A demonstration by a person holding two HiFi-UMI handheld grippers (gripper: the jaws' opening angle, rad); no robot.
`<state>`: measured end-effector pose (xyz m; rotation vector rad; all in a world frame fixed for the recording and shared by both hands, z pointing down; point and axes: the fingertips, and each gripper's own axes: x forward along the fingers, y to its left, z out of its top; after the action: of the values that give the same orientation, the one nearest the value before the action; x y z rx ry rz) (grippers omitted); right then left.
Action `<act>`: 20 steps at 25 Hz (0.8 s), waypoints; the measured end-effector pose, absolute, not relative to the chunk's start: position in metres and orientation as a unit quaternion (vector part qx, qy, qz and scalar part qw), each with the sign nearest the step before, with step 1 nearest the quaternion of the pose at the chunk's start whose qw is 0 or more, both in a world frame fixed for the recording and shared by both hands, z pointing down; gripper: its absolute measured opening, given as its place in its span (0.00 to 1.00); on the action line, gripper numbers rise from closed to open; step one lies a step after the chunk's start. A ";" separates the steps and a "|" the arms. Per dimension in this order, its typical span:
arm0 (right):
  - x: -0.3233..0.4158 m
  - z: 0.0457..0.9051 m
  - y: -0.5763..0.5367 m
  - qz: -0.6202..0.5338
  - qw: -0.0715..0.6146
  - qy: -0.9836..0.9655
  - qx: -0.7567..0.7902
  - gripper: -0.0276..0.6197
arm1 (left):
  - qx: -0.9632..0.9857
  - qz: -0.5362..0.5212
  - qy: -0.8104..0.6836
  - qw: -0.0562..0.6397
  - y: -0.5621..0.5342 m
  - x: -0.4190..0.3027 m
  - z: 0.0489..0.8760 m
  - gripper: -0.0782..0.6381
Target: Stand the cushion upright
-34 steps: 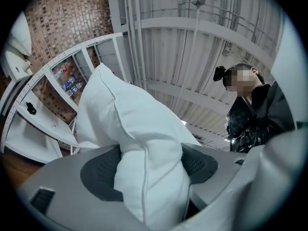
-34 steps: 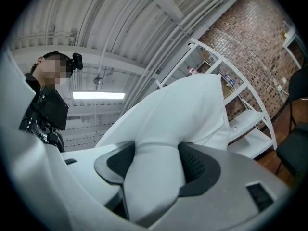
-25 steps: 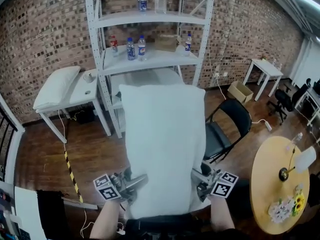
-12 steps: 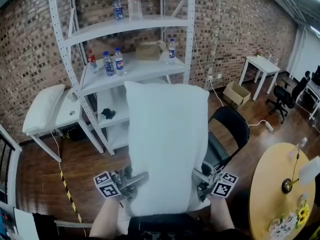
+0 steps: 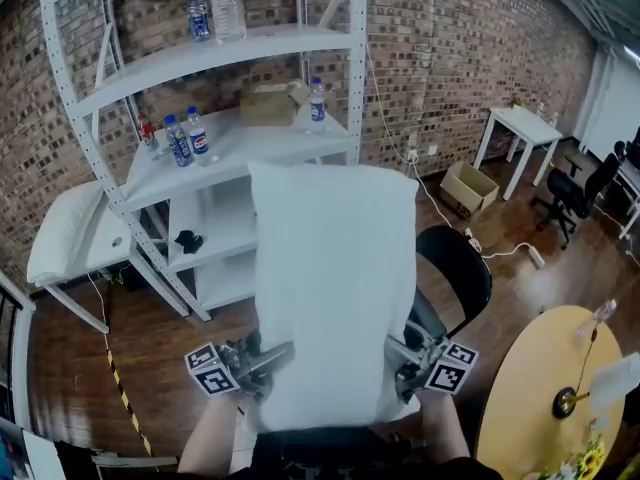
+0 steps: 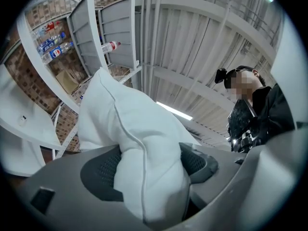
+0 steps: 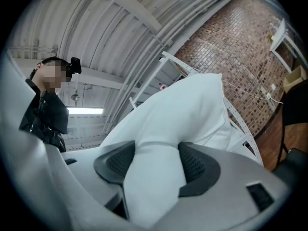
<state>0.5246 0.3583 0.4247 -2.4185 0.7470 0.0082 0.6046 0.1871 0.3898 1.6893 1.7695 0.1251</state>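
- Starting at the left, we see the shelf rack (image 5: 230, 148) standing beyond the cushion (image 5: 335, 268) and off to its left, well apart from both tools.
- Our left tool (image 5: 266, 361) grips the cushion's lower left edge, with its jaws pressed into the white fabric so that the stuffing bulges out between the pads.
- We hold the cushion clear of any surface. Its long axis runs up and away from us, and its short bottom edge lies nearest our body, spanning from one tool to the other.
- Our right tool (image 5: 402, 360) pinches the lower right edge the same way, its jaws partly closed on a thick fold.
- Both tools sit level at opposite ends of that bottom edge, so neither is nearer.
- The black chair (image 5: 455, 268) shows just past the cushion's right side. We judge it the closest landing place, where the short edge would go down first and the long axis stay vertical.
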 end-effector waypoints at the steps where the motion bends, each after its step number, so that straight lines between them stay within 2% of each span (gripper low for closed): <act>1: 0.527 0.427 0.368 0.006 0.306 0.274 -0.912 0.45 | 0.646 0.053 0.683 0.337 0.198 0.610 0.391 0.58; 8: 0.555 0.445 0.435 0.011 0.312 0.208 -0.927 0.45 | 0.604 0.090 0.718 0.335 0.279 0.658 0.414 0.58; 20: 0.637 0.443 0.548 0.063 0.304 0.027 -0.950 0.45 | 0.456 0.140 0.822 0.310 0.442 0.792 0.407 0.58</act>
<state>0.6369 0.5477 0.4431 -2.5177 0.0707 0.1674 0.7920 0.4421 0.4069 1.2039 2.1721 0.3692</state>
